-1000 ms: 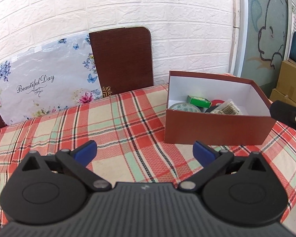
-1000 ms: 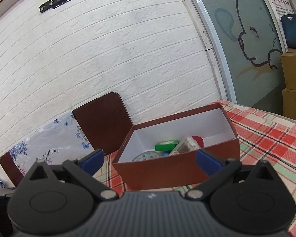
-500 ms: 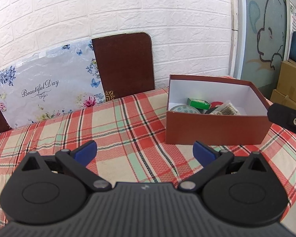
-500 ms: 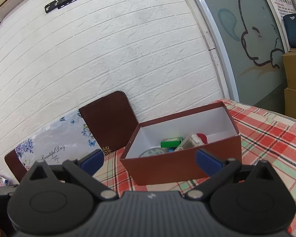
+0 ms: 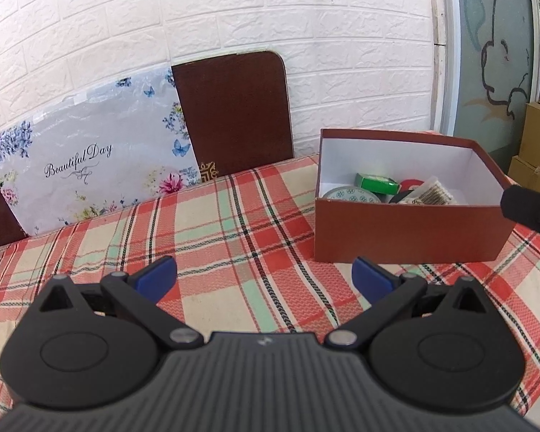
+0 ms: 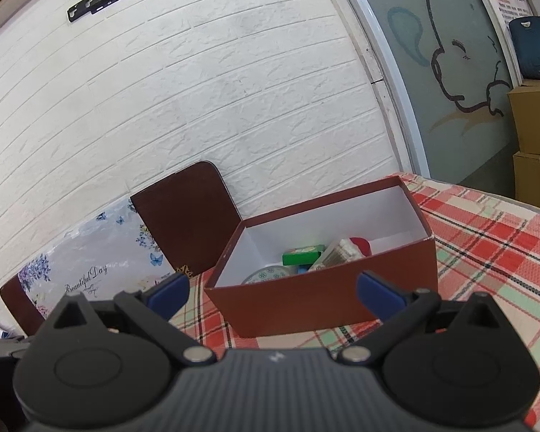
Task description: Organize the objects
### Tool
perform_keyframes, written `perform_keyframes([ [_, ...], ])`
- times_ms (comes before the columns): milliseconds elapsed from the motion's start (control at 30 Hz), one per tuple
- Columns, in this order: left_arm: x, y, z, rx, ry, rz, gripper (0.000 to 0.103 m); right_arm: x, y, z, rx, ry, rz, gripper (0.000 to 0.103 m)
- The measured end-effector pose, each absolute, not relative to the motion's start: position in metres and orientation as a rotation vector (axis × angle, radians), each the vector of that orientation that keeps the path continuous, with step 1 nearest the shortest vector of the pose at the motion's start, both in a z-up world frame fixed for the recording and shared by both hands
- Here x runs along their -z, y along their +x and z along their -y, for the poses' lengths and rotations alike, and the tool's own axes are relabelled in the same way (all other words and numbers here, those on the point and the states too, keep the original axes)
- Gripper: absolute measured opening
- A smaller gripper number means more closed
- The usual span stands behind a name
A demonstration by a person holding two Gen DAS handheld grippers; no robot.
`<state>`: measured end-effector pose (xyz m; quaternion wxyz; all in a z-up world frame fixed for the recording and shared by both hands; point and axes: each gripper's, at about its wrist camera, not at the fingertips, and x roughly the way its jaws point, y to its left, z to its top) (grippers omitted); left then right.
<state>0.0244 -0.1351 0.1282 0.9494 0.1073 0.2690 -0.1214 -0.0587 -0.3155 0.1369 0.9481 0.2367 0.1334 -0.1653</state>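
A red-brown box (image 5: pixel 406 234) with a white inside stands on the plaid tablecloth (image 5: pixel 234 223), to the right in the left wrist view and centred in the right wrist view (image 6: pixel 327 298). In it lie a green packet (image 5: pixel 376 183), a round patterned tin (image 5: pixel 352 194), a pack of cotton swabs (image 5: pixel 432 194) and a red item (image 5: pixel 412 183). My left gripper (image 5: pixel 264 275) is open and empty, above bare cloth left of the box. My right gripper (image 6: pixel 271 291) is open and empty, just in front of the box.
A dark brown board (image 5: pixel 234 115) and a floral "Beautiful Day" panel (image 5: pixel 86 165) lean on the white brick wall behind the table. Cardboard boxes (image 6: pixel 536 144) stand beyond the table's right edge. Part of the right gripper (image 5: pixel 532 210) shows at the right edge.
Both grippers have drawn back slightly from the box and risen; the box looks a little smaller and farther. Both stay open and empty.
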Motion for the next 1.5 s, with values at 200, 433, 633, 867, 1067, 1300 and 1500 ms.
perform_keyframes([
  [200, -0.126, 0.028, 0.135, 0.244, 0.215, -0.561, 0.103, -0.133, -0.055, 0.319, 0.346, 0.478, -0.262, 0.103],
  [433, -0.121, 0.030, 0.140, 0.256, 0.225, -0.575, 0.103, -0.123, -0.050, 0.324, 0.346, 0.493, -0.284, 0.103],
  [633, -0.117, 0.030, 0.143, 0.265, 0.226, -0.592, 0.103, -0.119, -0.050, 0.324, 0.358, 0.497, -0.299, 0.103],
  [867, -0.118, 0.029, 0.146, 0.239, 0.258, -0.576, 0.103, -0.123, -0.050, 0.322, 0.368, 0.484, -0.291, 0.103],
  [1067, -0.122, 0.030, 0.143, 0.205, 0.249, -0.560, 0.103, -0.129, -0.050, 0.316, 0.386, 0.454, -0.277, 0.103],
  [1300, -0.121, 0.031, 0.140, 0.221, 0.236, -0.571, 0.103, -0.126, -0.047, 0.317, 0.395, 0.456, -0.286, 0.103],
  [1500, -0.119, 0.032, 0.137, 0.222, 0.225, -0.582, 0.103, -0.127, -0.045, 0.313, 0.391, 0.439, -0.288, 0.103],
])
